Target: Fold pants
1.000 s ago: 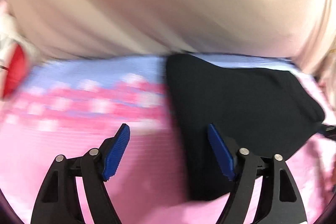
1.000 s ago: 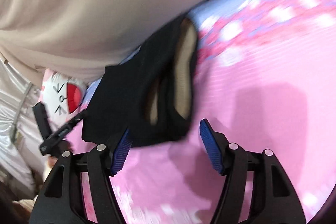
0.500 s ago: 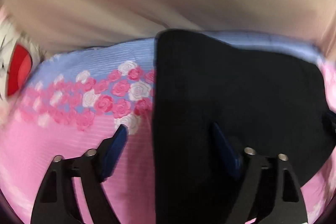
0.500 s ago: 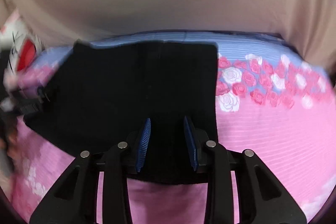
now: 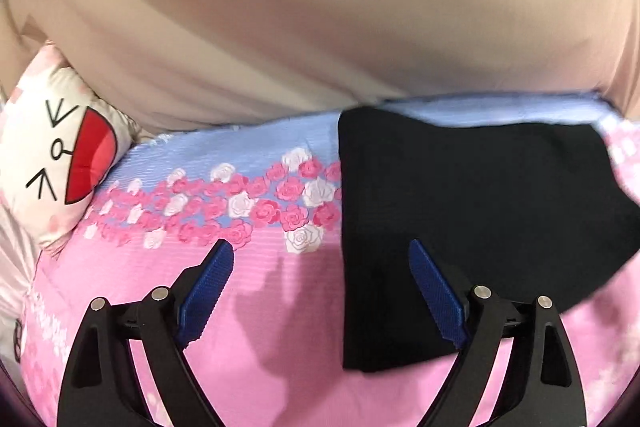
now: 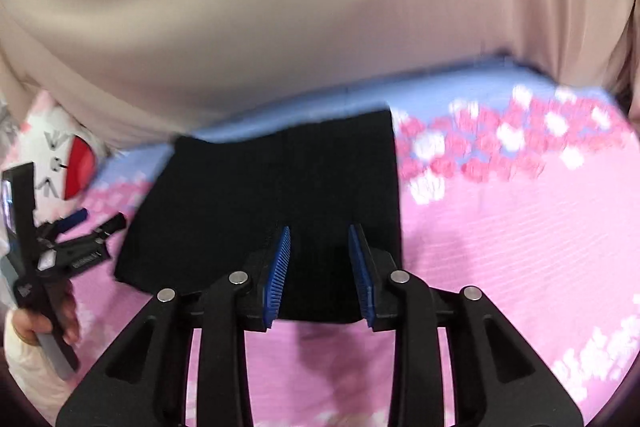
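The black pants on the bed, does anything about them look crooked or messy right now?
The pants lie flat in a folded stack on the pink floral bedspread, no loose leg trailing. Only oddity: the stack isn't square. In the right wrist view its left edge slants outward, its far edge steps. Both grippers are open, holding nothing.

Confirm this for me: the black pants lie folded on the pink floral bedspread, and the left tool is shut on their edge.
One thing is wrong. The left tool is open, holding nothing, its pads spread wide over the bedspread; the left wrist view shows it. The black pants do lie folded on the pink floral bedspread.
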Demonstrator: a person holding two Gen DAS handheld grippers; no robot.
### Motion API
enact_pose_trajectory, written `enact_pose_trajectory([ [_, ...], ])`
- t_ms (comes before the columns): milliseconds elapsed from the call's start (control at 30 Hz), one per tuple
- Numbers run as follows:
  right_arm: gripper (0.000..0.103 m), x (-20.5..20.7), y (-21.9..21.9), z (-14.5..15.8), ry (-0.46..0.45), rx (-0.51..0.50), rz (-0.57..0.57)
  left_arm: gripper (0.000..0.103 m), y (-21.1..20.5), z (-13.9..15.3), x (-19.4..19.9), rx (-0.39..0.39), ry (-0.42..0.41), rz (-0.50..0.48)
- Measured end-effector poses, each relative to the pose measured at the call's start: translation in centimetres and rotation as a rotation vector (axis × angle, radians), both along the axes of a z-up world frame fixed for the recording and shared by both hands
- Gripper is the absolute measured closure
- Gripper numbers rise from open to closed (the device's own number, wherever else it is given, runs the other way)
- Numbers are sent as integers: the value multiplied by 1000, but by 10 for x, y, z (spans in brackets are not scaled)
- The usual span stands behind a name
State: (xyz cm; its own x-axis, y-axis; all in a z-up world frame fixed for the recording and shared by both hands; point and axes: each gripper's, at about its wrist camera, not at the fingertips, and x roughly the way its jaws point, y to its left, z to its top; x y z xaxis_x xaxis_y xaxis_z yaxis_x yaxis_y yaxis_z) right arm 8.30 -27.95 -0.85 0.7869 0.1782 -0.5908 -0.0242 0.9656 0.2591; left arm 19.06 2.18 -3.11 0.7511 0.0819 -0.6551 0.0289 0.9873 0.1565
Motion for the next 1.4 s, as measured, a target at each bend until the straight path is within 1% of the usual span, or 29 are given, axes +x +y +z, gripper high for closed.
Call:
enact_pose_trajectory([
  [33,72,-11,6,10,-19,-15,-14,16,0,7,-10,-14,-7,-6],
  [100,66,-30,16,22,-41,-33,-35,16,-2,14,-27,-25,-12,-13],
  [133,65,-40,21,26,-55,-43,-47,16,-3,18,-34,-26,-10,-17],
  [167,61,-45,26,27,-62,-54,-58,16,-4,21,-45,-37,-8,-21],
  [200,49,-52,31,29,-73,-67,-68,15,-4,23,-50,-46,-9,-24],
  [267,41,-69,43,32,-107,-92,-84,15,-5,28,-65,-70,-13,-34],
  [333,41,-75,45,34,-116,-95,-88,15,-8,32,-81,-80,-21,-48],
  [433,41,-85,51,36,-117,-70,-77,15,-12,36,-98,-70,-44,-53],
  [633,41,-96,57,33,-108,-73,-84,14,-16,31,-113,-44,-51,-58],
  [733,41,-97,59,31,-102,-81,-89,14,-16,30,-115,-45,-51,-56],
  [900,41,-95,64,26,-87,-84,-86,14,-13,26,-113,-61,-26,-57],
  [1233,41,-90,75,16,-60,-85,-70,14,-11,17,-115,-64,-13,-73],
  [1333,40,-91,77,16,-57,-90,-75,14,-12,15,-114,-61,-12,-73],
  [1400,37,-91,78,15,-55,-93,-79,14,-13,13,-114,-67,-5,-83],
])
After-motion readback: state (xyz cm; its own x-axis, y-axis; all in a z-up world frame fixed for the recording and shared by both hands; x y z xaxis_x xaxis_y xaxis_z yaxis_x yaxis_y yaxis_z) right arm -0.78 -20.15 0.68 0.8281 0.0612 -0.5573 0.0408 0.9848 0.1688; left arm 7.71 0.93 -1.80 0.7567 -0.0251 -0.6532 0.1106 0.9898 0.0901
